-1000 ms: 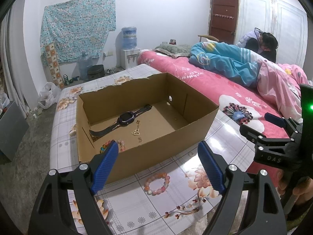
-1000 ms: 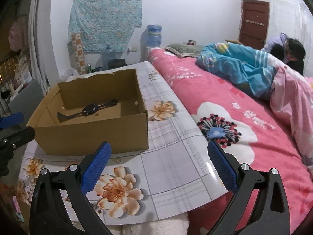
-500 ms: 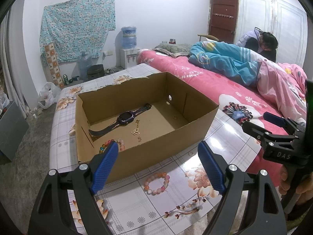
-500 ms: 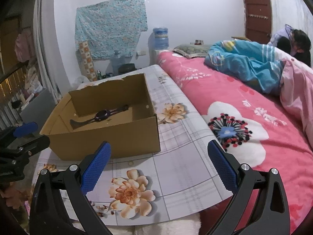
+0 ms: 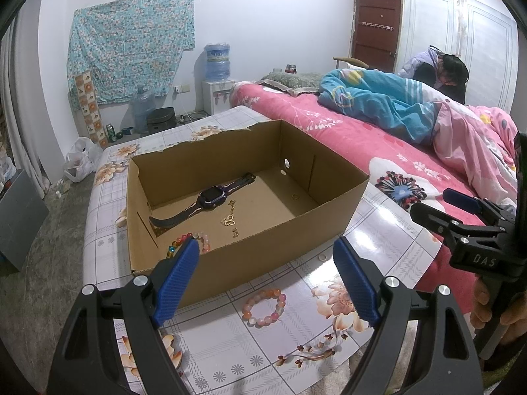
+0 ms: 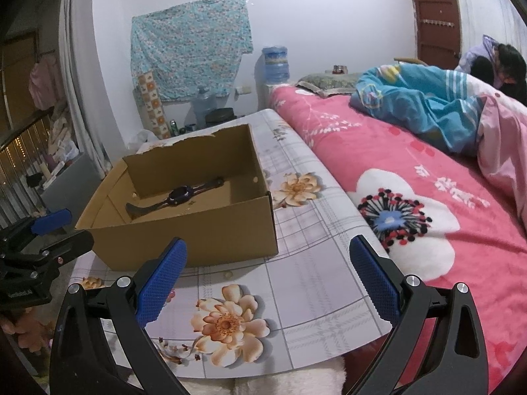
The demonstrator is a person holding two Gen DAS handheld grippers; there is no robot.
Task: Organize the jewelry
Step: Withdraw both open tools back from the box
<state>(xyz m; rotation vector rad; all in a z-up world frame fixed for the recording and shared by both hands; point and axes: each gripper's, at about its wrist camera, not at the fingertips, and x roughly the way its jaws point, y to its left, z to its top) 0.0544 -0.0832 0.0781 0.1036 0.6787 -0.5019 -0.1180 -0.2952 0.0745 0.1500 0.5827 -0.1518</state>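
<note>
Both the left gripper (image 5: 266, 270) and right gripper (image 6: 268, 271) gape wide, empty. Lower centre, a bead bracelet (image 5: 263, 307) lies flat on the table (image 5: 378, 240). Beyond, in the cardboard box (image 5: 263, 250), a watch (image 5: 210, 197) stretches lower-left to upper-right.

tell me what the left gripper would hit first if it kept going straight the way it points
Probably the tabletop at the pink bead bracelet, which lies between the open left gripper and the cardboard box. Depth is hard to judge; a flatter line would meet the box's near wall.
</note>
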